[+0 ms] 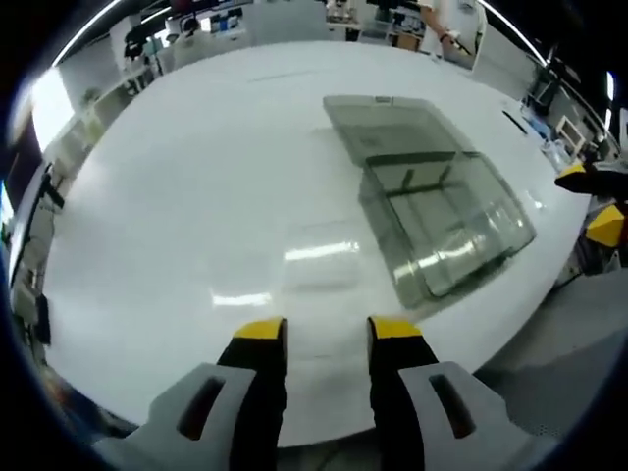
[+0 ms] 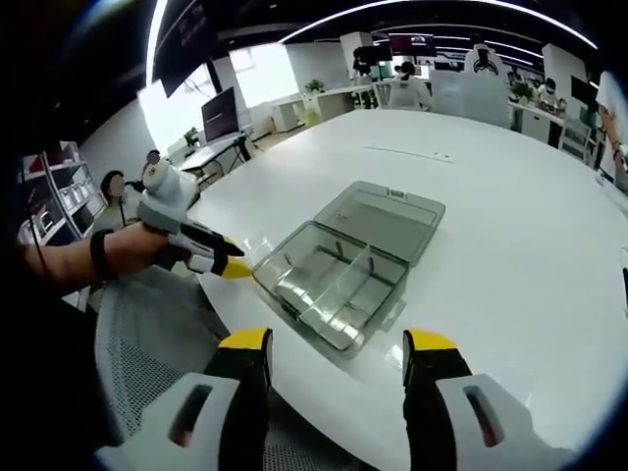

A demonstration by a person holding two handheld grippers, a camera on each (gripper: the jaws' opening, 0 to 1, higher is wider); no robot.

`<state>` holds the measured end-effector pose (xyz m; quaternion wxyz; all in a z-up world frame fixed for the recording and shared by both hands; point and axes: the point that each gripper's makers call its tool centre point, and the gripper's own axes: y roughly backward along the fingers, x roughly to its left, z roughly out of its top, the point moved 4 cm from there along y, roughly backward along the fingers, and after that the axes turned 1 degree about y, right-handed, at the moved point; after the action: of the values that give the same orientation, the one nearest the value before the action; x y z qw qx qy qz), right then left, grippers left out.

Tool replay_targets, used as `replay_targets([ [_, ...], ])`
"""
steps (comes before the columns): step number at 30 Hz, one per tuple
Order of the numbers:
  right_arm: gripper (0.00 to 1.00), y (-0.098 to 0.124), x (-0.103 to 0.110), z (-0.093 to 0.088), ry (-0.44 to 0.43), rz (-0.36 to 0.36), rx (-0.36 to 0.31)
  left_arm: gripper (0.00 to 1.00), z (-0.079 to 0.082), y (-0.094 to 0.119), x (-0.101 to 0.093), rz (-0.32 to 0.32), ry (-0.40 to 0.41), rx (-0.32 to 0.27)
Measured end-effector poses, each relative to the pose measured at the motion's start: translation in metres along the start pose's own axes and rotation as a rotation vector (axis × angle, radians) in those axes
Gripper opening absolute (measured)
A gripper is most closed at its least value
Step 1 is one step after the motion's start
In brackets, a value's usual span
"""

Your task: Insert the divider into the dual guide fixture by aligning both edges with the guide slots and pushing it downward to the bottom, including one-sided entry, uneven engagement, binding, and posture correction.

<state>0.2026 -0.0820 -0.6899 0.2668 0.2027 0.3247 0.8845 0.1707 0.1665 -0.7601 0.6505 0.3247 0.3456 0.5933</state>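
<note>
Both sets of jaws are apart with nothing between them, so our left gripper (image 1: 326,329) and right gripper (image 2: 337,340) are just hovering near the table (image 1: 177,196) edge. One clear plastic box (image 2: 339,270) sits open ahead, lid (image 2: 383,218) laid flat behind it. We count one divider (image 2: 345,275) standing across it, plus a flat clear sheet (image 1: 322,257) beside it. We'd grip the top edge, keep it level and push both ends down evenly.
</note>
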Motion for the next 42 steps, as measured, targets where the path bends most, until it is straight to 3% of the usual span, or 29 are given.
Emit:
replay_targets([
  [12,0.50,0.000,0.003,0.006,0.032,0.020,0.000,0.30,0.005,0.011,0.000,0.012,0.024,-0.056],
  [25,0.55,0.001,0.020,0.027,0.001,0.063,-0.129,0.30,0.008,0.026,0.001,0.004,0.053,-0.118],
  [42,0.55,0.000,0.042,0.033,-0.007,0.069,-0.149,0.30,0.019,0.042,-0.011,-0.116,0.094,-0.207],
])
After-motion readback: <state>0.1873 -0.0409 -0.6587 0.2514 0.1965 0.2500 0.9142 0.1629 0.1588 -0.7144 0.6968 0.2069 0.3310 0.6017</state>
